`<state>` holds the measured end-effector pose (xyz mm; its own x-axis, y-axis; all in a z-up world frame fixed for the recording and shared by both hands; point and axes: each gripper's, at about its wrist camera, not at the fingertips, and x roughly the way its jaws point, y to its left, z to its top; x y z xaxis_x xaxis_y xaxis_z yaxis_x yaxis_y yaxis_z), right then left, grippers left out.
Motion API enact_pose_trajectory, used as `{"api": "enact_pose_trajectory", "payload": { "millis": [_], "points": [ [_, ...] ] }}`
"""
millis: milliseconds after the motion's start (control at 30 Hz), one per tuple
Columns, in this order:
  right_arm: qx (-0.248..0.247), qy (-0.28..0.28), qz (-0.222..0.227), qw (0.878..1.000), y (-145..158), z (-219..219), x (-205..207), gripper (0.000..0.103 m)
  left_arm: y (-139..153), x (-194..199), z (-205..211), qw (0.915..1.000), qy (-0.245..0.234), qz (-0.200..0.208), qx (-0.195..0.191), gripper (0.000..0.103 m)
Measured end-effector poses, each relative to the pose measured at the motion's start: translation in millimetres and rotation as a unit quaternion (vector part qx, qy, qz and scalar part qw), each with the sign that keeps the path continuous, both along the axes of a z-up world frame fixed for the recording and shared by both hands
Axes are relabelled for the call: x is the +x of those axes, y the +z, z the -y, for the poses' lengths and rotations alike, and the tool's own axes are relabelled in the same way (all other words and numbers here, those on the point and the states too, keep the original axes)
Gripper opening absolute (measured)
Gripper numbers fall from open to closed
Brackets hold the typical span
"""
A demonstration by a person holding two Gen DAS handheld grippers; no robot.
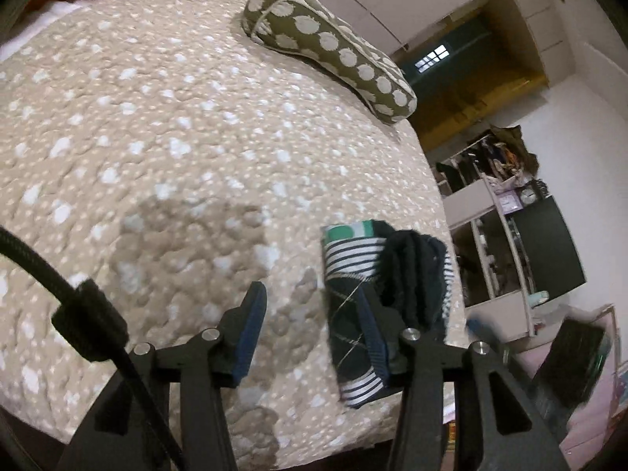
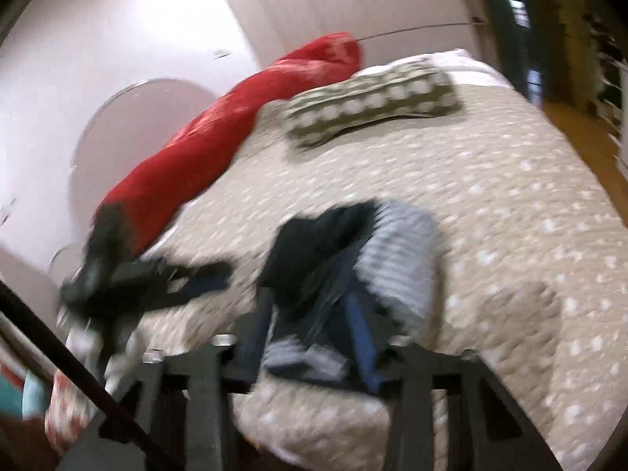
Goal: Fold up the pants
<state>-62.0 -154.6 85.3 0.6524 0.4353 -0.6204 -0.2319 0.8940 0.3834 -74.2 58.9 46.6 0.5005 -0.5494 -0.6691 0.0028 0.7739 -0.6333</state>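
A: We started at the left gripper (image 1: 310, 316), low in the centre of the left wrist view. Its jaws stood apart with only bedspread showing in the gap, and nothing was pinched.

B: And where were the folded pants (image 1: 376, 302) from there?

A: Just right of that gap. The dark, stripe-edged bundle lay on the beige dotted bedspread (image 1: 157, 137), near the bed's right edge in the lower right of the frame. The right-hand finger crossed in front of its lower part, so we could not tell whether the pad touched the cloth.

B: We found the right wrist view heavily blurred. The right gripper (image 2: 310, 329) sat at the bottom centre, its blue-padded fingers on either side of the pants (image 2: 353, 259). The cloth lay between them, but the smear kept us from telling whether the pads pressed on it.

A: So we left that grip undecided. Anything beside it?

B: The left gripper (image 2: 157, 282) showed as a dark blur at the lower left of that frame, just left of the bundle and apart from it.

A: Farther out, we saw an olive cushion with pale dots (image 1: 329, 47) at the upper centre of the left view, well apart from the pants.

B: In ours that cushion (image 2: 373, 98) lay at the upper centre too, with a red blanket (image 2: 235, 129) running from it down toward the left.
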Motion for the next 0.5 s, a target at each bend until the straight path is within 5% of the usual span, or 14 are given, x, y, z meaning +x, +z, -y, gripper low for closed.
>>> {"api": "enact_pose_trajectory", "payload": {
  "millis": [300,400,500],
  "points": [
    [-0.016,0.044,-0.093,0.995,-47.1,-69.0,77.0,0.026,10.4,-16.4,-8.7,0.999,0.014,0.02,0.036,0.051],
    [-0.012,0.049,-0.085,0.995,-50.2,-69.6,73.0,0.03,6.7,-19.1,-13.1,0.9991,0.019,0.016,0.035,0.051],
    [0.045,0.06,-0.069,0.995,-30.7,-44.3,56.9,0.033,2.7,-18.6,-14.2,0.9992,0.02,0.009,0.032,0.051]
  ]
}}
